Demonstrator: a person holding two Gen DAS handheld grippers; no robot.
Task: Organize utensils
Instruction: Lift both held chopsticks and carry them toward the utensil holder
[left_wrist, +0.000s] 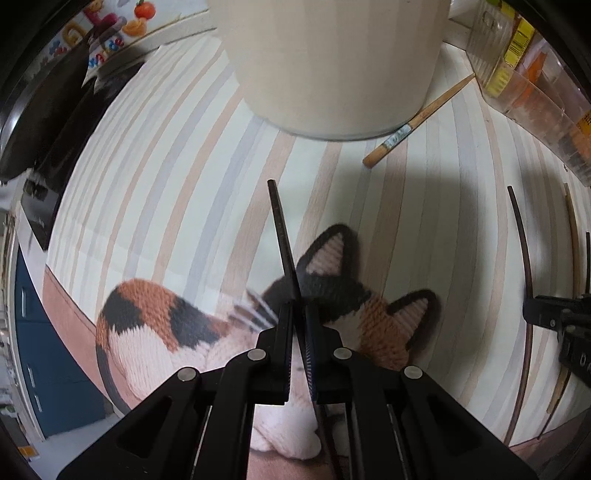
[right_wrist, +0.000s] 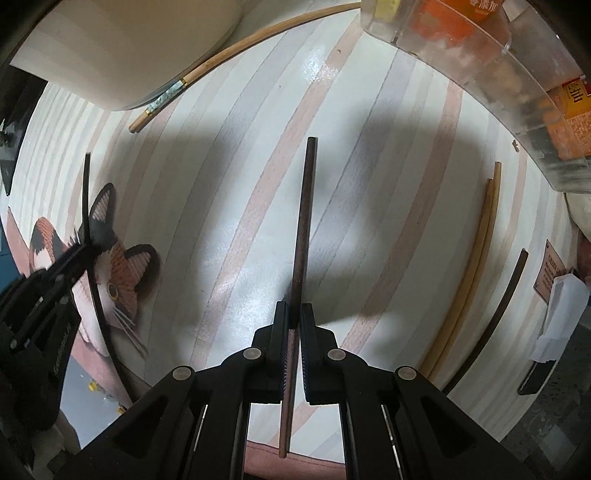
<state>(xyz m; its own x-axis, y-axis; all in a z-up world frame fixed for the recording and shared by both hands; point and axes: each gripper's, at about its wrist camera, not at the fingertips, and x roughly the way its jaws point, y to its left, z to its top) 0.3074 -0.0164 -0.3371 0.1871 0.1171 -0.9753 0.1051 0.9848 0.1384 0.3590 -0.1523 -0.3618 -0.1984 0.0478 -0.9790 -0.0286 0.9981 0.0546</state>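
- Striped in pale cream, grey and peach, the table mat (right_wrist: 229, 206) fills both wrist views, with a calico cat picture (left_wrist: 155, 325) printed at its near edge.
- Left gripper (left_wrist: 297, 321) is clenched on a black chopstick (left_wrist: 282, 236), which rises from the jaws toward 12 o'clock over the cat's ear.
- Right gripper (right_wrist: 293, 317) is clamped on a dark brown chopstick (right_wrist: 304, 221); the stick runs through the jaws, one end toward 12 o'clock and the other toward 6.
- At 3 o'clock in the right view lie two light wooden chopsticks (right_wrist: 476, 258) side by side, and just beyond them another dark chopstick (right_wrist: 498, 310).
- Farther off, a tan chopstick with a pearly band (left_wrist: 417, 122) lies beside the base of a cream round container (left_wrist: 332, 62) at 12 o'clock.
- At 2 o'clock stands a clear plastic bin (right_wrist: 491, 62) holding orange packets.
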